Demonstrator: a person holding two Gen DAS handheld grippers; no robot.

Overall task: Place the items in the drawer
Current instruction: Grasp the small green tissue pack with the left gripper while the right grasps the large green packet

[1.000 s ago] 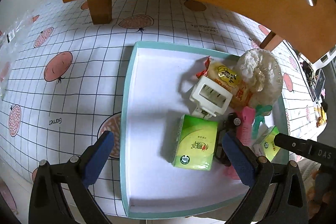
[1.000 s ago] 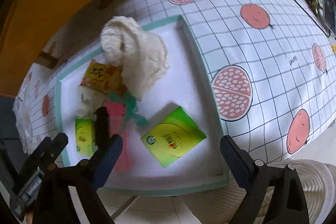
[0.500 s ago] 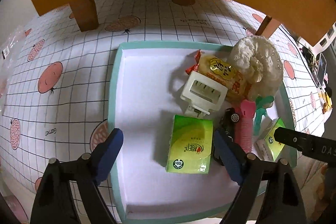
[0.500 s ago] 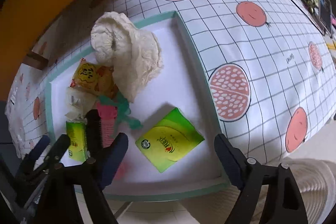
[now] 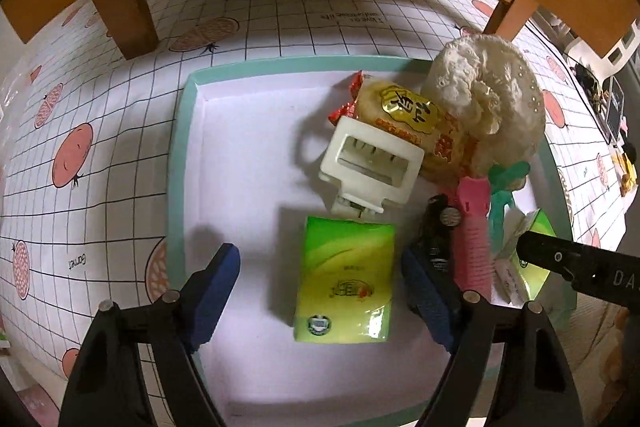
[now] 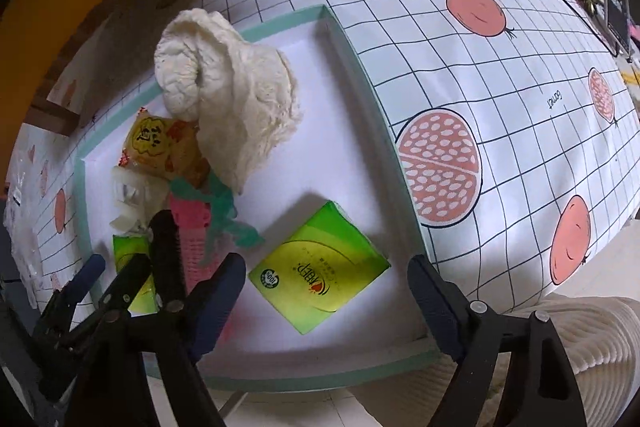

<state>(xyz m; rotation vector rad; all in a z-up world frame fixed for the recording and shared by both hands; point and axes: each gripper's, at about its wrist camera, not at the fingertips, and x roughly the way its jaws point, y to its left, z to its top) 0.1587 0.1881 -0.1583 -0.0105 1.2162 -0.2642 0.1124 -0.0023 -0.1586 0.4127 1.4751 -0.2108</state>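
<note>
Drawer (image 5: 180,163), a shallow teal-rimmed tray with a white floor, lies on the checked counter (image 5: 92,99) and already holds everything in view: a cream hat (image 5: 492,107) in its far right corner, a snack pack (image 5: 404,111) against the hat, a white clip (image 5: 372,167) nearer the middle, a green tissue pack (image 5: 344,279) in front of that clip, then a black clip (image 5: 434,227), a pink clip (image 5: 474,227) and a teal one (image 5: 500,195) to the right, with a second tissue pack (image 6: 320,275) by the right rim. Over the last second the left claw (image 5: 320,291) has swung in over the drawer, so its spread, empty jaws now straddle the first tissue pack from above. The right claw (image 6: 326,291) has likewise crept nearer and hangs spread and empty over the second pack. Nothing inside has shifted. My reading is that the loading is done or nearly so, and both claws are either tidying the packs or about to withdraw.
</note>
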